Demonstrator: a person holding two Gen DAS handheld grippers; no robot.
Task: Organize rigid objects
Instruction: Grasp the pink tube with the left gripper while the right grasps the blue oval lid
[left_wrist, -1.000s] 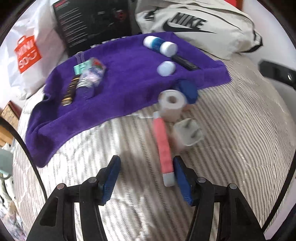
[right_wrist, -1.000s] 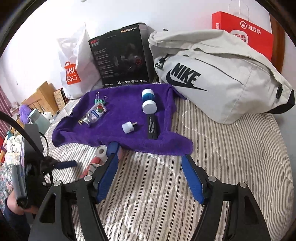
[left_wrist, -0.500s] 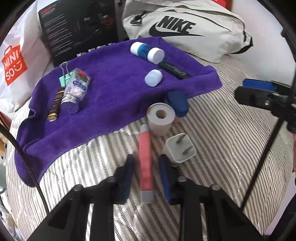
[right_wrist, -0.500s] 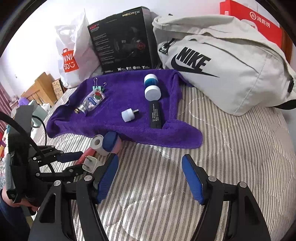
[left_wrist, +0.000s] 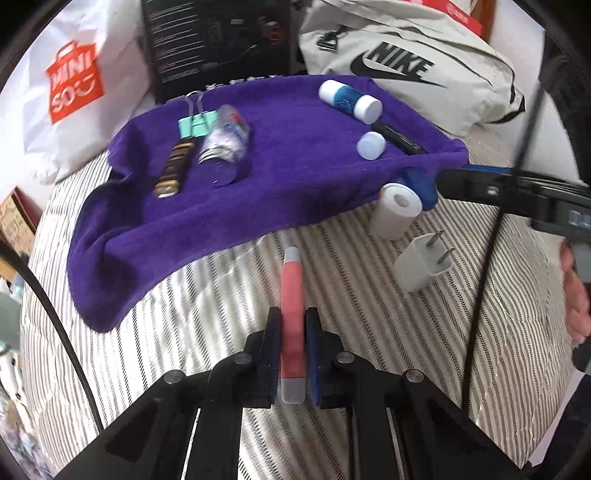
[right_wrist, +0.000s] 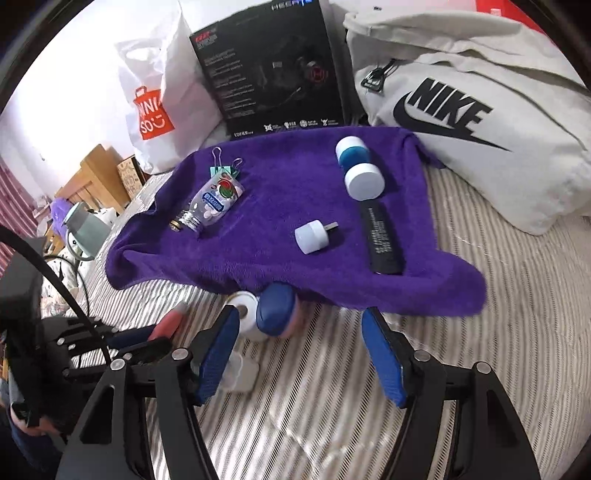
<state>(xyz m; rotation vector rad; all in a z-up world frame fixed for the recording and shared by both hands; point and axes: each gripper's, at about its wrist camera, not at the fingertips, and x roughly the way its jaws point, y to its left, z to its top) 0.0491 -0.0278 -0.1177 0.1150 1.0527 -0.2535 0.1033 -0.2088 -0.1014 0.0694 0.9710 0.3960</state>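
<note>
The pink tube (left_wrist: 291, 295) is pinched between the jaws of the left gripper (left_wrist: 292, 350) over the striped bed (left_wrist: 221, 314), just short of the purple towel (left_wrist: 295, 166) edge. The right gripper (right_wrist: 299, 354) is held with jaws spread over open bedding. The white charger (right_wrist: 242, 373) is partly hidden behind its finger.

The left claw (left_wrist: 292, 325) is clamped on a pink tube (left_wrist: 291, 288). The right claw (right_wrist: 299, 354) hangs with its jaws wide apart, gripping nothing.
</note>
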